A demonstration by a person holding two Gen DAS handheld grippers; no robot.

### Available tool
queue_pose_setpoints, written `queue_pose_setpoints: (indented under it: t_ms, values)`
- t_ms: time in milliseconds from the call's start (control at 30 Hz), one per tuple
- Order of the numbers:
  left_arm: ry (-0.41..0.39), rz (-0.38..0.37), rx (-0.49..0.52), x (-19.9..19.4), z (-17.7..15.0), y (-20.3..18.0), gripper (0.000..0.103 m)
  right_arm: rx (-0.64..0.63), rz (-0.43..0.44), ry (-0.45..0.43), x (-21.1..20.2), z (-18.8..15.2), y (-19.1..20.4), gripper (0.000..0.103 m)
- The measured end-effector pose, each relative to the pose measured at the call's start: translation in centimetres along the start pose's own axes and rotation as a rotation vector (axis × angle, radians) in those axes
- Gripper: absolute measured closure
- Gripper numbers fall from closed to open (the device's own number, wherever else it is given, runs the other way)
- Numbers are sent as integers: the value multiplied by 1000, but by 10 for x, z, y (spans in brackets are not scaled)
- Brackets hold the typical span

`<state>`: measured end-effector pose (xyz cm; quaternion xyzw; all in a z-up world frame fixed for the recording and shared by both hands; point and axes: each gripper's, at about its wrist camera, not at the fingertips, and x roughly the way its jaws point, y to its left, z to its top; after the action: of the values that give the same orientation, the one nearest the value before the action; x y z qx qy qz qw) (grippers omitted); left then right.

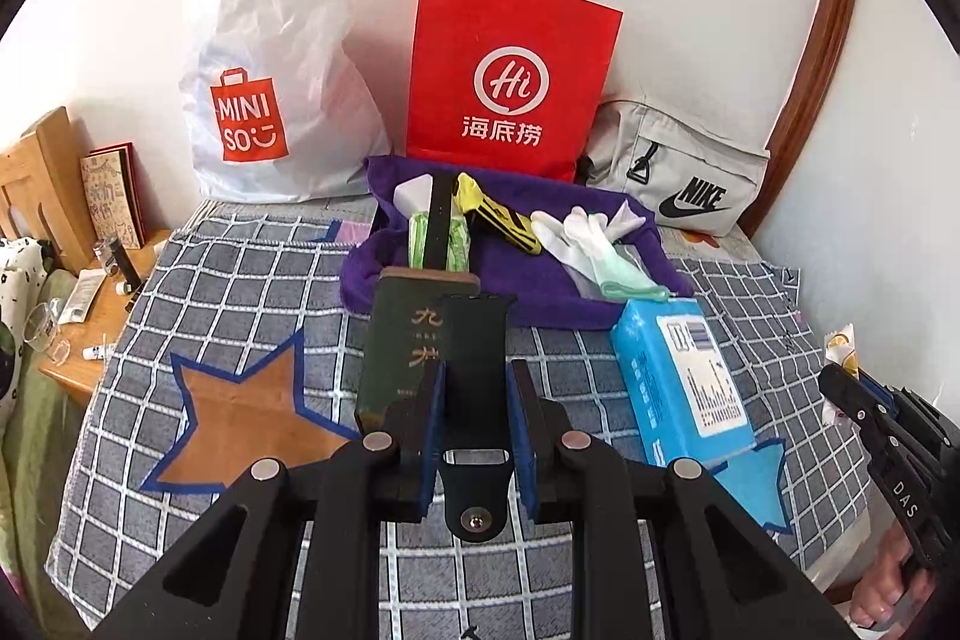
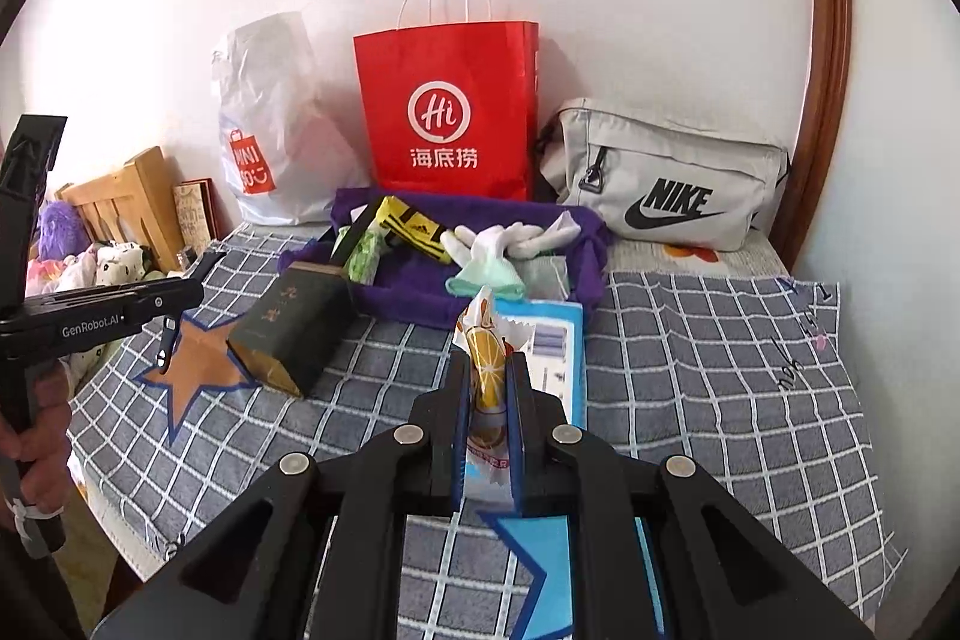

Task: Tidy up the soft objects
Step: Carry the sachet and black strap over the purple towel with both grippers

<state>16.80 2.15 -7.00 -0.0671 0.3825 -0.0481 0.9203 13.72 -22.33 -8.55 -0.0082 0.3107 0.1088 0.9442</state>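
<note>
I have both grippers loaded above the bed (image 2: 720, 340): my left gripper (image 1: 475, 400) is clamped on a black strap (image 1: 474, 340), my right gripper (image 2: 487, 400) is pinched shut on an orange-printed packet (image 2: 487, 340). This looks like the carry step. Next I should bring each forward to the purple tray (image 1: 510, 292), or perhaps a bag behind it; the destination is unclear. Then I lower and release without snagging the gloves (image 1: 588, 232).

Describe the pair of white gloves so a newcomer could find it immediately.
Start at the red paper bag standing against the wall on the bed. Right in front of it lies a purple cloth with small items on it. The white gloves lie toward its right side, fingers spread, beside a yellow-and-black item and above a mint-green glove.
</note>
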Motion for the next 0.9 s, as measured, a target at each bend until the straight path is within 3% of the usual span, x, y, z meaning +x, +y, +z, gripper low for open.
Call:
queue_pose_setpoints:
  t_ms: [267, 400, 900]
  values:
    - [-7, -1, 2, 12, 22, 0, 83, 0, -6, -8, 18, 22, -4, 92]
    - [-3, -48, -24, 18, 36, 2, 83, 10, -9, -11, 27, 32, -9, 92]
    - [-20, -38, 1, 41, 76, -6, 83, 23, -18, -2, 69, 60, -23, 92]
